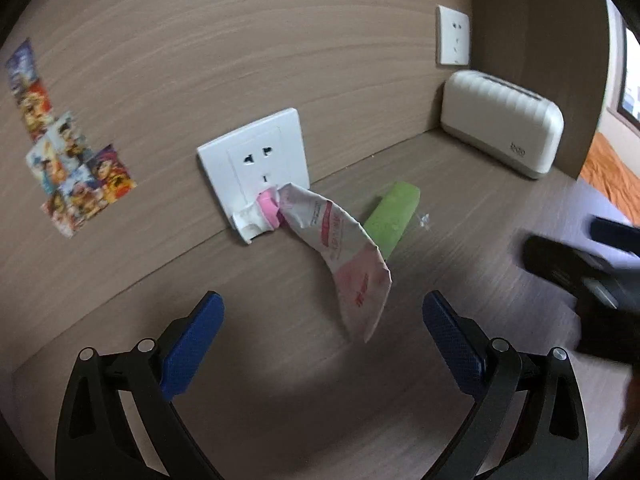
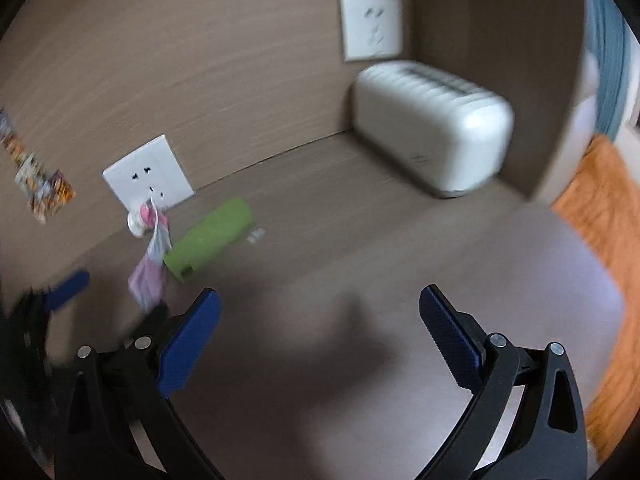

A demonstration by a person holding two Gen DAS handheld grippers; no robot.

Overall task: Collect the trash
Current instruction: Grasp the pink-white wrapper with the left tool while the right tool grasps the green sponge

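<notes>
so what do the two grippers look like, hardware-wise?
Both match: left gripper and right gripper have blue textured pads on black plastic linkage arms with triangular cutouts and silver pivot pins. No cables, markings or sleeves visible.

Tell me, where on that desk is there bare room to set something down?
The widest bare patch is the desk surface between the green block and the white ribbed box in the corner. The strip in front of the left tongs is also bare. It is crowded under the wall socket, where the crumpled wrapper leans beside the green block.
</notes>
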